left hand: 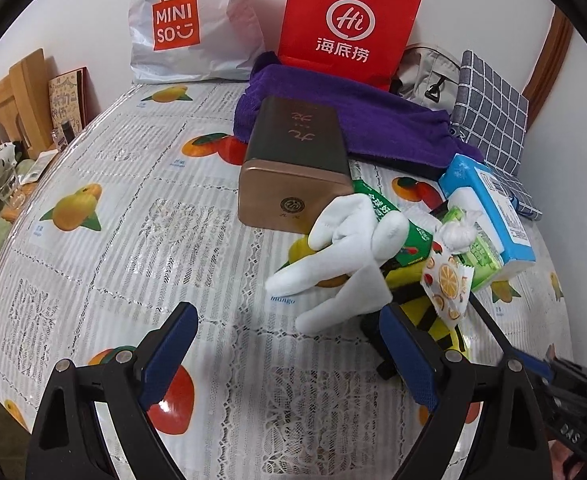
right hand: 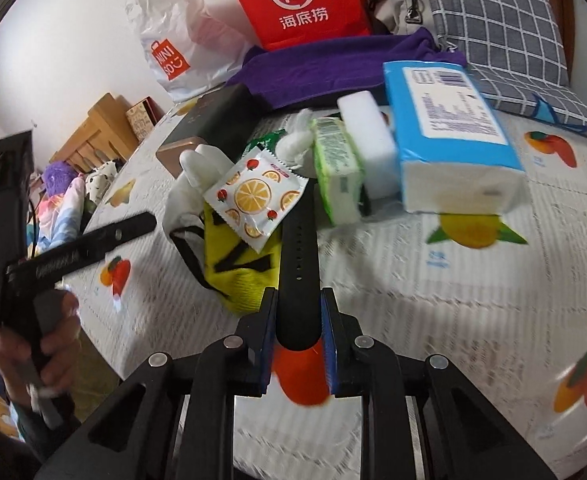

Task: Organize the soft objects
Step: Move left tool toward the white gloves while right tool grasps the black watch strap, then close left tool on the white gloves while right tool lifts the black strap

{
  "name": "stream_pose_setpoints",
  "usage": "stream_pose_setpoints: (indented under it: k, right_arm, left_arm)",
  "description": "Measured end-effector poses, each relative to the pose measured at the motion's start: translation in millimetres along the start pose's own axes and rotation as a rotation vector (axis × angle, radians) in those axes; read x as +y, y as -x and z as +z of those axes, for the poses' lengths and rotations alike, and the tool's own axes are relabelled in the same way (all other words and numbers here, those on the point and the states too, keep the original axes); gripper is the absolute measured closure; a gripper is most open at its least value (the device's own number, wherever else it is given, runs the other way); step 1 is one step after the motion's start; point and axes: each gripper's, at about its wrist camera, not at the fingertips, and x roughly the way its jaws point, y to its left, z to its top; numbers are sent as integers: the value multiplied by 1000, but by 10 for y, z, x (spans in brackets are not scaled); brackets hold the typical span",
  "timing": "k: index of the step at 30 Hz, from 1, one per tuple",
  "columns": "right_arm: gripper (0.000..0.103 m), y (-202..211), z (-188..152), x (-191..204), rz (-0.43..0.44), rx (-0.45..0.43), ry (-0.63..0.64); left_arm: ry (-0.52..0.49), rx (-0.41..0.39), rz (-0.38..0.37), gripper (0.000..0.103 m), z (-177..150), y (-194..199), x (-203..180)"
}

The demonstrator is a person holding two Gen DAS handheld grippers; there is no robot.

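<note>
A pile of soft things lies on the fruit-print tablecloth (right hand: 433,300): a white glove (left hand: 345,256) (right hand: 191,168), a yellow and black sock (left hand: 425,312) (right hand: 241,264), a citrus-print packet (right hand: 255,196) and a green tissue pack (right hand: 337,168). My right gripper (right hand: 298,312) is shut on the near end of a black strap (right hand: 299,240), which runs from the pile toward me. My left gripper (left hand: 287,316) stands open just short of the glove's fingers, with nothing between its pads.
A white sponge (right hand: 371,144) and a blue tissue pack (right hand: 449,128) lie to the right of the pile, and a gold box (left hand: 293,168) behind it. Further back are a purple towel (left hand: 353,120), a red paper bag (left hand: 349,20), a white plastic bag (left hand: 189,24) and a checked cushion (right hand: 501,28).
</note>
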Motion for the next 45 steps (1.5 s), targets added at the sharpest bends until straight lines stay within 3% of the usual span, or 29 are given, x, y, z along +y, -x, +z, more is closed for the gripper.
stream_pose_setpoints:
  k: [13,15,18,19,22,24,27,28,34,37,40,41,42,45]
  right_arm:
    - [80,232,-456,-390,-101,11,51]
    - [73,166,-446,-411,-110,8,59]
    - [51,-5,-385,-409,-95,-8,79]
    - [51,-45,-368,-396,-97,-22,89]
    - [53,-117,-330,-327,-121,-66,137]
    - [64,-154,-318,-279,-172,-79,175]
    - [71,-184,-278,-261,-187,-85,186]
    - [81,-187,-262,-285,-182,-88,173]
    - [82,-177,-227,-333,-145,-84,131]
    - [82,-184,-225,-343,-139,-88,121]
    - [82,-221,-190,-332,-138,-103,119]
    - [82,-229,-179,-333,-137,-105,122]
    - [82,-233,-169,-329,-138,-105,123]
    - [83,-233,-134,-332,-138,-93,110]
  left_arm:
    - [-4,13,30,12,-8,-24,-120]
    - [-15,16,34,12,-9,-33,-145]
    - [-26,14,37,11,-2,-30,-158]
    - [-27,13,35,12,2,-26,-156]
    - [-17,-1,23,12,31,-6,-139]
    - [-6,-7,-3,11,59,-10,-143]
    - [0,-6,-28,11,105,-64,-186]
    - [-2,-4,-27,11,124,-89,-205]
    - [-34,5,-5,12,244,-282,-296]
    - [-31,26,-19,31,283,-398,-298]
    - [-10,37,-71,60,310,-505,-278]
    - [-8,46,-93,75,320,-534,-273]
    - [-9,55,-106,84,325,-547,-269]
    - [-20,57,-126,90,322,-504,-252]
